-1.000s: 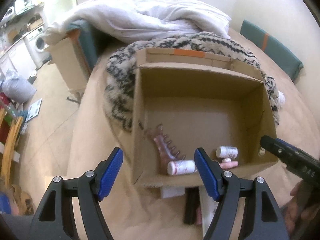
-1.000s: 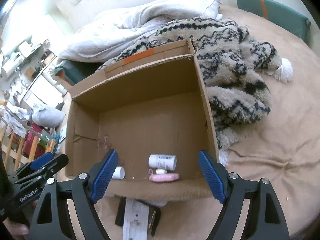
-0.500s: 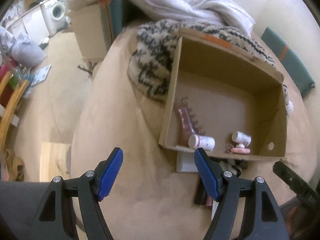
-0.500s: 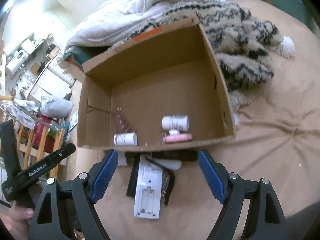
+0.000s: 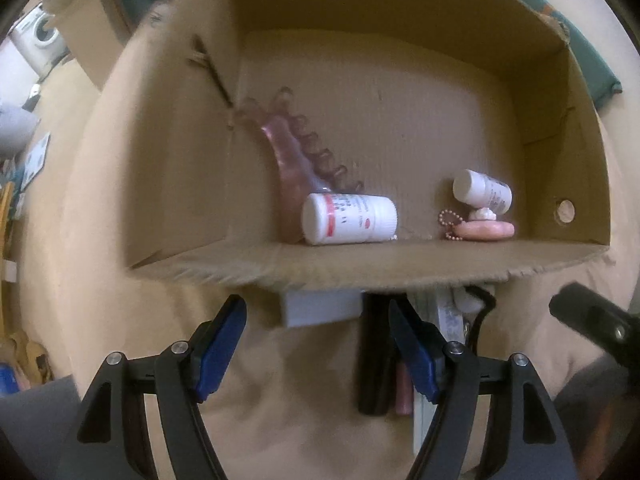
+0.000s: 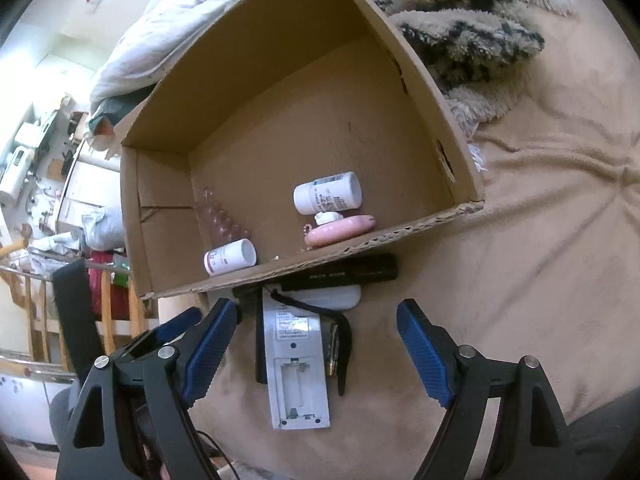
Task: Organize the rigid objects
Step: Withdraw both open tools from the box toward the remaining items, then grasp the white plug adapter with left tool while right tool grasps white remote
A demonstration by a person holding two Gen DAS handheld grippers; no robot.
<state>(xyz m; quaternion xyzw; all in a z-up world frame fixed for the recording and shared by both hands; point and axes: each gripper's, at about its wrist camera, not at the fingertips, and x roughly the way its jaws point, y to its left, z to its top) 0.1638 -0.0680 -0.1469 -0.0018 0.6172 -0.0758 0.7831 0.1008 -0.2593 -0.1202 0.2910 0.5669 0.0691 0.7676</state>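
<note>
An open cardboard box (image 5: pixel 400 272) (image 6: pixel 420 228) lies on the tan bed cover. Inside lie a pink hair claw (image 5: pixel 292 156) (image 6: pixel 218 220), a white bottle with red label (image 5: pixel 348 219) (image 6: pixel 230 257), a second white bottle (image 5: pixel 482 193) (image 6: pixel 327 193) and a pink charm on a bead chain (image 5: pixel 484 230) (image 6: pixel 340 230). In front of the box lie a white remote with an open battery bay (image 6: pixel 298 364), a black bar (image 6: pixel 344 270) (image 5: pixel 374 360), a white block (image 5: pixel 320 306) and a black strap (image 6: pixel 344 340). My left gripper (image 5: pixel 318 350) and right gripper (image 6: pixel 316 348) are open and empty above these.
A patterned fleece blanket (image 6: pixel 460 20) and a white duvet (image 6: pixel 160 28) lie behind the box. A teal cushion (image 5: pixel 596 68) lies at the far right. The bed edge drops to the room floor at the left, with a washing machine (image 5: pixel 40 40) beyond.
Both grippers have dropped low and close to the box front. The items in front of the box now lie between the open fingers. Nothing was picked up.
</note>
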